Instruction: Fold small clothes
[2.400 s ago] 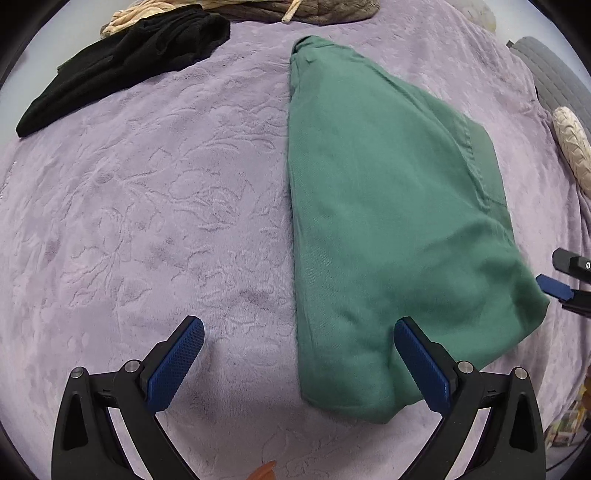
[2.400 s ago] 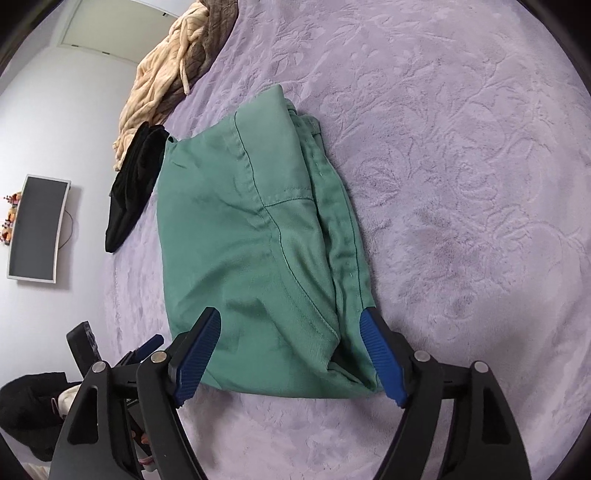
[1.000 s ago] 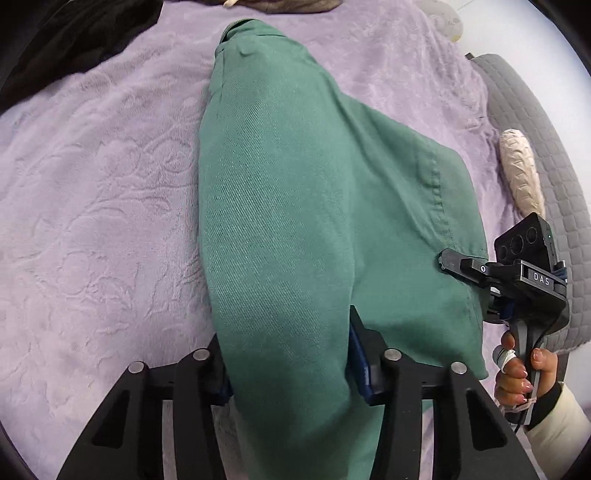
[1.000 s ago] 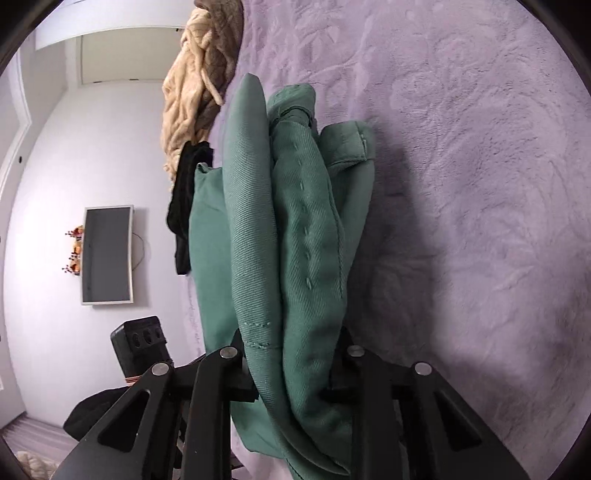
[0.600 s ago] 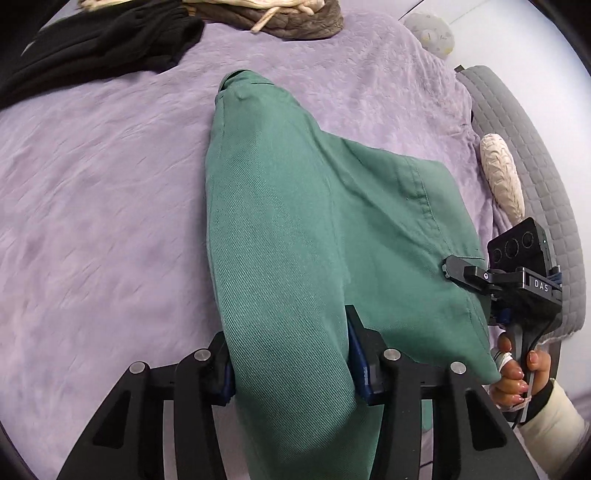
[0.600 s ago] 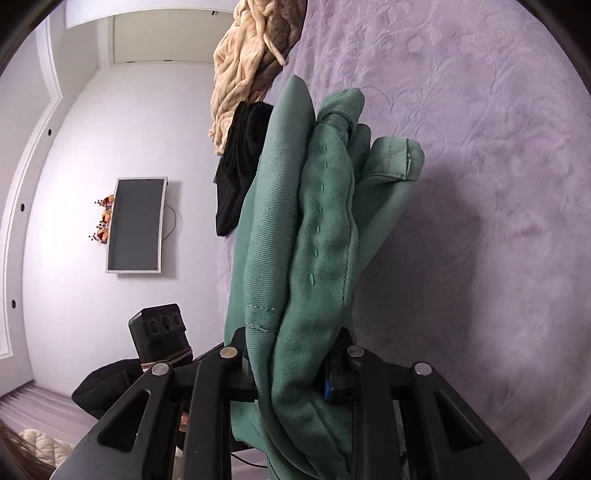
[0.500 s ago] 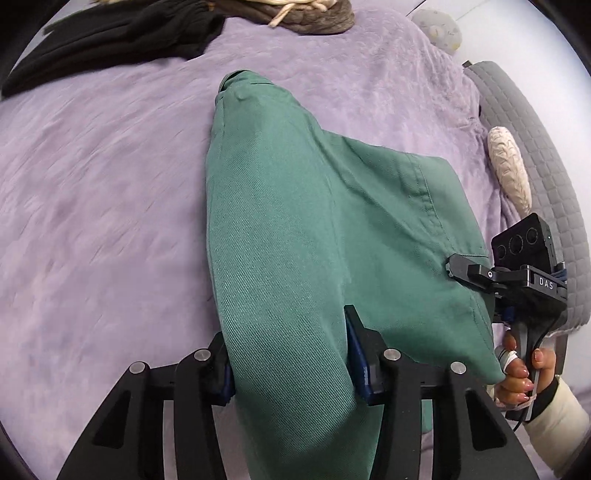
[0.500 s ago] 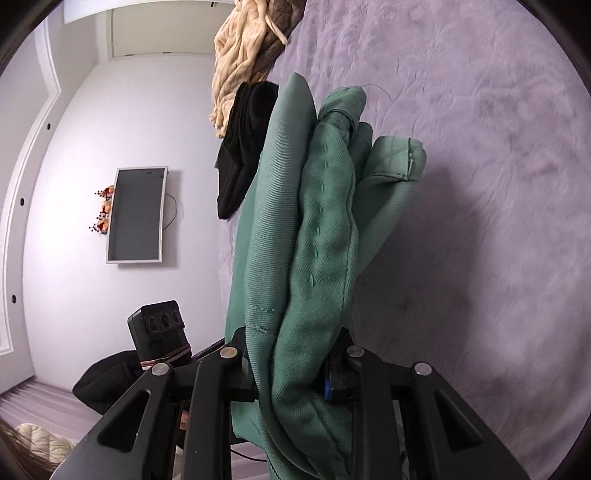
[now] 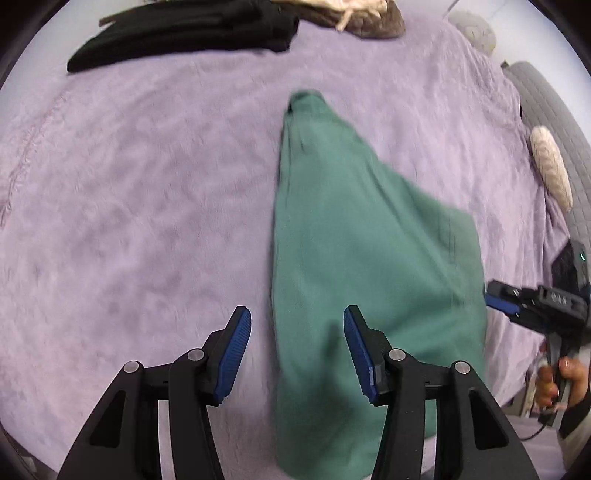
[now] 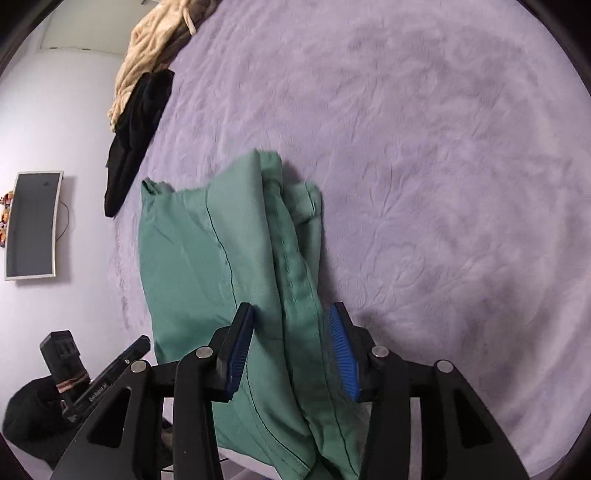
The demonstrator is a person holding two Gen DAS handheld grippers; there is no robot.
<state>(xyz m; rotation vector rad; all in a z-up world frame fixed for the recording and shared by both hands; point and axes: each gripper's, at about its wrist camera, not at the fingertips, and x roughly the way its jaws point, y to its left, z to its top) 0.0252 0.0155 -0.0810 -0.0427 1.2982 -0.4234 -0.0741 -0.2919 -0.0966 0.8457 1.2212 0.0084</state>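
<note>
A folded green garment (image 9: pixel 369 240) lies on the purple blanket (image 9: pixel 129 184). In the left wrist view my left gripper (image 9: pixel 299 350) hovers over its near left edge. Its jaws are opening: the left pad is off the cloth over bare blanket, the right pad is above the fabric, and neither presses. In the right wrist view the garment's thick layered edge (image 10: pixel 295 277) runs between the pads of my right gripper (image 10: pixel 291 350). Those jaws are opening too and the cloth sits loosely between them. The right gripper (image 9: pixel 496 301) also shows at the garment's right edge, held by a hand (image 9: pixel 561 376).
A black garment (image 9: pixel 184 29) and a beige and brown knit pile (image 9: pixel 351 14) lie at the blanket's far edge. A grey quilted cushion (image 9: pixel 546 110) and a cream pillow (image 9: pixel 550 170) sit at the right. A screen (image 10: pixel 33 225) hangs on the wall.
Both grippers were shut on the lifted green garment; now both have spread their jaws, and the garment has dropped flat onto the blanket, farther from both cameras.
</note>
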